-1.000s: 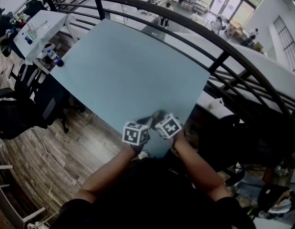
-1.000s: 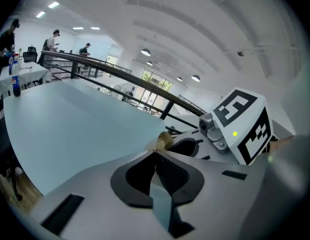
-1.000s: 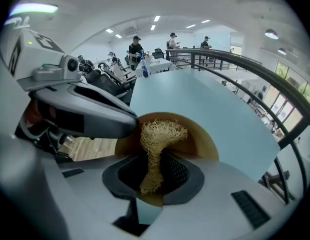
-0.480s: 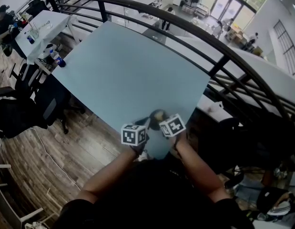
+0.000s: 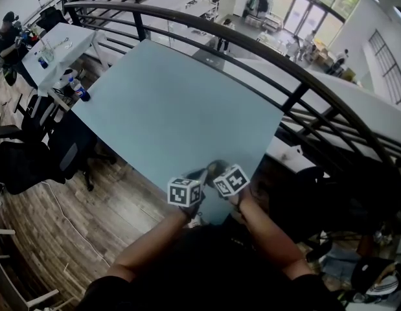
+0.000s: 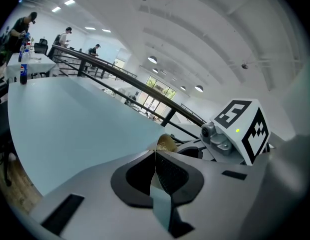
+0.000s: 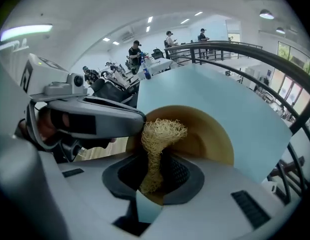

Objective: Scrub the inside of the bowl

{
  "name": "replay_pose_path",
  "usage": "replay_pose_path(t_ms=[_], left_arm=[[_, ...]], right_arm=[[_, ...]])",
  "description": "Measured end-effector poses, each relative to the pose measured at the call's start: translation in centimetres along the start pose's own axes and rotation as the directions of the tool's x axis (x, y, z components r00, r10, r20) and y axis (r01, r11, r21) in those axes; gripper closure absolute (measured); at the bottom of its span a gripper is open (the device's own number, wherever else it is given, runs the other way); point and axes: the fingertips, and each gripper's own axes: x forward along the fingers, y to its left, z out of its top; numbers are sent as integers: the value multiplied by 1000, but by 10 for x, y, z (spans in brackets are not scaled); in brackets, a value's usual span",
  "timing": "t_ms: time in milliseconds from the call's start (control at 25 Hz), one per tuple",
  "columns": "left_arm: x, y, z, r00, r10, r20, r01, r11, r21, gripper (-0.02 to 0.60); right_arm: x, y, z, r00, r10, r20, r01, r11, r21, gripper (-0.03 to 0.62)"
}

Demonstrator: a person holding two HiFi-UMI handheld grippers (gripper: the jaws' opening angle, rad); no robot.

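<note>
Straw-coloured fibre scrubber (image 7: pixel 162 131) is clamped in the right gripper (image 7: pixel 153 165). Its narrow stem is squeezed between the two pads, and its frayed head fans out past the tips. The head lies in front of the inner wall of the bowl (image 7: pixel 210 134), on the bowl's left half. Contact with the wall cannot be confirmed.

The bowl is tan and shallow, tipped so that its opening faces the right gripper. It sits at the near edge of a pale blue table (image 5: pixel 181 102). Whether it rests on the table top cannot be told.

Left gripper (image 6: pixel 156 164): the jaws are drawn together with no gap between the pads. The bowl's tan rim shows right at their tips. In the right gripper view this gripper reaches onto the bowl's left rim, so it appears to pinch the rim.

Head view: both grippers are side by side at the table's near edge, their marker cubes almost touching. The bowl is a small dark blur just beyond them.

Surroundings: a dark curved railing (image 5: pixel 304 76) runs behind the table, and there is wood-plank floor (image 5: pixel 64 212) to the left. A bottle (image 5: pixel 80 93) stands on a white desk (image 5: pixel 57 37) further left.
</note>
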Motion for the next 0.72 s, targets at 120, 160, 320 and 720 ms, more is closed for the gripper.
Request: replay_pose_path(t_ms=[120,160,320,720], left_arm=[[0,-2,4,1000,2,17,-2,1000,10,578],[1,-2,4,1000,0,15,0,1000,9,578],[4,-2,-1,1000,3,3,-3,1000,-25,580],[-4,4,24,992,68,109,-73,996,46,578]], right_arm=[[-4,-6,6,1000,-14,24,13,1000,21,519],[-6,-10,9,999,-25,42,24,999,41,519],[-16,-26,20,989,-59,136,36,985,167,519],[-21,-40,14,946,-22,323,-174,807,564,519]])
